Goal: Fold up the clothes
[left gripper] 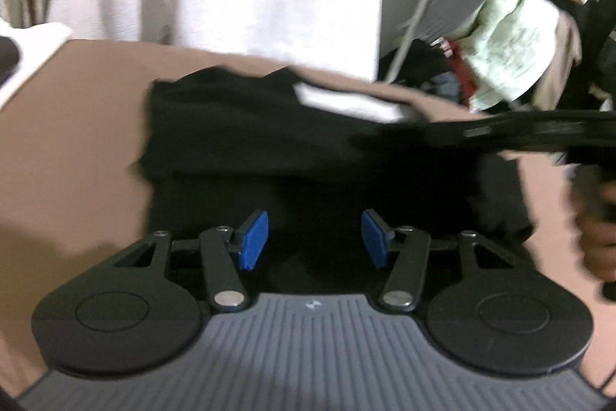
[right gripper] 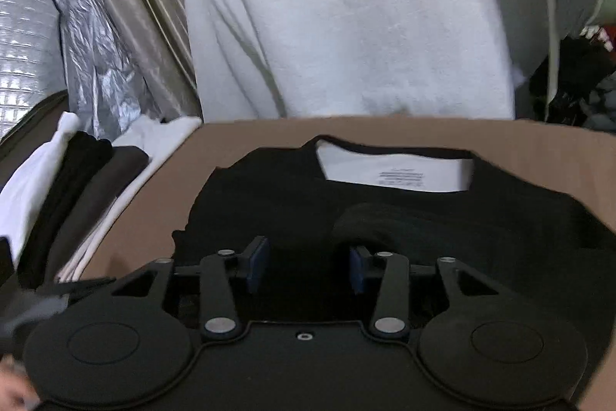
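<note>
A black T-shirt lies flat on a brown board, its sides folded in and a white neck label showing at the far end. My left gripper hovers over the near part of the shirt, open, with nothing pinched between its blue pads. My right gripper is also over the shirt, open, with a raised fold of black cloth just past its right finger. In the left wrist view the right gripper's body crosses edge-on from the right, blurred, with a hand on its grip.
A white cloth hangs behind the board's far edge. Left of the board sits a stack of folded clothes, with a crinkled silver sheet behind it. A loose pile of mixed garments lies off the board's right corner.
</note>
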A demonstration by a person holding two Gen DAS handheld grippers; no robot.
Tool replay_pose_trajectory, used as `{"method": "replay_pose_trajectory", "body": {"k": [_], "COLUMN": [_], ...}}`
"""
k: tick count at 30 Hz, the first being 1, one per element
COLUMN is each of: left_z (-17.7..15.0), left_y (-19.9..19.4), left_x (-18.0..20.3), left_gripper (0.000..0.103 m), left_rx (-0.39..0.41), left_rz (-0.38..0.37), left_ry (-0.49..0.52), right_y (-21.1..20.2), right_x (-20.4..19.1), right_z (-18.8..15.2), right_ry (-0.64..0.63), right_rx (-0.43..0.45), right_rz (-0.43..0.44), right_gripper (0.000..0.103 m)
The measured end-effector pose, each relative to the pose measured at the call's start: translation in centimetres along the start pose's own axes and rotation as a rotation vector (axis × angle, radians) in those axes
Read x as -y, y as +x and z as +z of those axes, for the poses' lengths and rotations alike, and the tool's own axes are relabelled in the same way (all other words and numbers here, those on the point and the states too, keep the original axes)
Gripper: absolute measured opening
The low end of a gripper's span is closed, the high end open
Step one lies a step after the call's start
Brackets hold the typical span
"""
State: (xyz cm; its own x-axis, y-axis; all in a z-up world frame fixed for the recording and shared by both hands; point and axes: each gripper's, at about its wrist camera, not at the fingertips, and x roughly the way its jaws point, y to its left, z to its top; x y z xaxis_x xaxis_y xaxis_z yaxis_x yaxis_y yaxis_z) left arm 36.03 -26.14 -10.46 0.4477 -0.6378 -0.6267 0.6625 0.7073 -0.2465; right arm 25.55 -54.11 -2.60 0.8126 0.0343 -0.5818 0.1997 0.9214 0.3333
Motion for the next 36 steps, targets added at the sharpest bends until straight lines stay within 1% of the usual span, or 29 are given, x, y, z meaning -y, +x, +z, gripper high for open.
{"method": "replay_pose_trajectory", "body": {"k": [1,2,4,5,7,9,12,13,14,15,17,18,19,20,21,22,23,24,25,26,27,28,30,31,32,33,35,36], "left_z": [-0.4,-0.6,-0.4,-0.2,0.5,0.9,1.5,1.8,2.2,2.7,3.7,4.0,4.3,4.5,4.8,5.3,5.9,6.5,7.0,7.4,7.8,8.0,8.2,7.8,7.4,6.9,5.9,5.3], "left_y": [0.2,0.4,0.9,1.1,1.5,1.8,2.5,2.8,3.2,3.9,6.0,7.4,8.8,10.2,11.3,12.2,12.3,11.6,10.3,8.5,6.9,5.8,4.7,4.6,4.7,5.4,7.7,8.6], "left_x": [-0.2,-0.2,0.1,0.7,2.7,4.8,7.4,8.2,9.0,9.9,11.9,12.8,13.6,13.9,13.8,13.4,12.9,12.3,11.8,11.3,10.7,9.7,7.0,5.2,3.4,1.8,-1.0,-2.2], "left_gripper": [0.053,0.053,0.053,0.053,0.058,0.069,0.069,0.069,0.072,0.079,0.086,0.086,0.086,0.07,0.021,0.005,0.007,0.006,0.006,0.006,0.006,0.006,0.007,0.007,0.007,0.008,0.011,0.013], "left_rx": [-0.002,-0.002,0.005,0.014,0.031,0.032,0.036,0.046,0.056,0.063,0.038,0.014,-0.015,-0.04,-0.066,-0.094,-0.093,-0.054,0.02,0.116,0.194,0.241,0.288,0.292,0.288,0.242,0.099,0.039], "left_rz": [0.004,0.0,-0.028,-0.036,-0.035,-0.06,-0.101,-0.108,-0.116,-0.121,-0.105,-0.067,-0.011,0.038,0.063,0.068,0.062,0.042,0.007,-0.032,-0.044,-0.034,-0.016,0.01,0.048,0.086,0.161,0.192], "left_ry": [0.006,0.004,-0.012,0.001,0.077,0.114,0.136,0.148,0.166,0.193,0.287,0.33,0.368,0.38,0.362,0.317,0.263,0.218,0.187,0.168,0.146,0.105,-0.015,-0.083,-0.153,-0.196,-0.247,-0.267], "right_y": [-1.4,-3.1,-6.2,-7.5,-8.8,-9.9,-11.9,-12.2,-11.6,-10.7,-9.5,-8.7,-7.8,-6.9,-6.2,-5.7,-5.4,-5.1,-4.9,-4.7,-4.8,-4.9,-5.1,-5.3,-5.3,-5.3,-5.1,-4.8], "right_x": [0.7,1.6,3.2,3.8,4.4,5.4,6.7,7.1,7.3,7.5,8.0,8.1,8.3,8.4,8.4,8.2,8.0,8.0,8.1,8.4,8.7,9.0,9.4,9.4,9.5,9.4,9.2,8.9], "right_z": [-0.8,-1.5,-3.2,-4.0,-4.5,-5.4,-7.1,-7.9,-8.5,-9.1,-10.1,-10.4,-10.7,-11.0,-11.4,-11.6,-11.8,-11.8,-11.8,-11.6,-11.6,-11.5,-11.5,-11.5,-11.5,-11.5,-11.7,-11.6], "right_ry": [0.003,0.008,0.01,0.009,-0.008,-0.01,0.019,0.017,0.003,-0.012,-0.025,-0.013,-0.002,0.004,-0.008,-0.026,-0.038,-0.037,-0.023,0.003,0.026,0.049,0.087,0.095,0.099,0.103,0.09,0.076], "right_rx": [0.022,0.043,0.052,0.053,0.033,0.016,0.014,0.008,-0.012,-0.028,-0.035,-0.044,-0.053,-0.06,-0.059,-0.035,0.001,0.029,0.052,0.072,0.09,0.105,0.121,0.125,0.123,0.118,0.102,0.088], "right_rz": [-0.011,-0.024,-0.052,-0.07,-0.127,-0.159,-0.202,-0.21,-0.216,-0.222,-0.228,-0.231,-0.234,-0.239,-0.258,-0.284,-0.309,-0.329,-0.342,-0.349,-0.354,-0.36,-0.375,-0.39,-0.403,-0.4,-0.408,-0.414], "right_gripper": [0.058,0.058,0.058,0.058,0.058,0.058,0.059,0.059,0.059,0.059,0.059,0.059,0.059,0.059,0.059,0.062,0.066,0.066,0.066,0.065,0.064,0.059,0.049,0.036,0.035,0.034,0.025,0.023]}}
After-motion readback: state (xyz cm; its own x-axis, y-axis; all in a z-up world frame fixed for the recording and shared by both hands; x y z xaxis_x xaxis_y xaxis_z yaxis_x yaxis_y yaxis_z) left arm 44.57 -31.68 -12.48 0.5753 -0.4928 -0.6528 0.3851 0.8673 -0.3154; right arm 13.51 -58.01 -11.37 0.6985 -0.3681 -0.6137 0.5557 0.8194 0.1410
